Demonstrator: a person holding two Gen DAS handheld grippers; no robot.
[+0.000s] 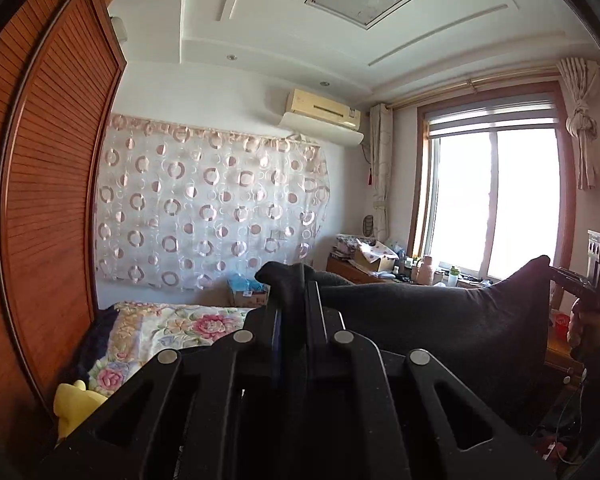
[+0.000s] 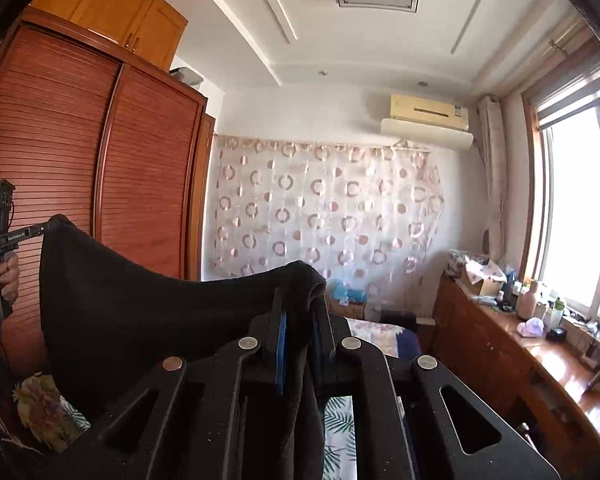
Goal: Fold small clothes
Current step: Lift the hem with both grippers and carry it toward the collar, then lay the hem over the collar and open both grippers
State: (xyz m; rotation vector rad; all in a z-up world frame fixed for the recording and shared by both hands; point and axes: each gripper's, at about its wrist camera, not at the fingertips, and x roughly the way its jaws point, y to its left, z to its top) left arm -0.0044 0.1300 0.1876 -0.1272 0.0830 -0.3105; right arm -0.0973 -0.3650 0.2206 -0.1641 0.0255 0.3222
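A black garment (image 1: 440, 320) hangs in the air, stretched between my two grippers. My left gripper (image 1: 296, 300) is shut on one top corner of it, which bunches up above the fingers. My right gripper (image 2: 300, 308) is shut on the other top corner of the garment (image 2: 160, 312). In the left wrist view the right gripper (image 1: 556, 272) shows at the far right, pinching its corner. In the right wrist view the left gripper (image 2: 48, 229) shows at the far left, pinching its corner. The cloth sags between the two corners.
A bed with a floral cover (image 1: 172, 328) lies below and ahead. A tall wooden wardrobe (image 2: 100, 168) stands on the left. A wooden sideboard (image 2: 512, 344) with bottles and boxes runs under the window (image 1: 492, 200) on the right. A yellow soft toy (image 1: 74, 404) lies by the wardrobe.
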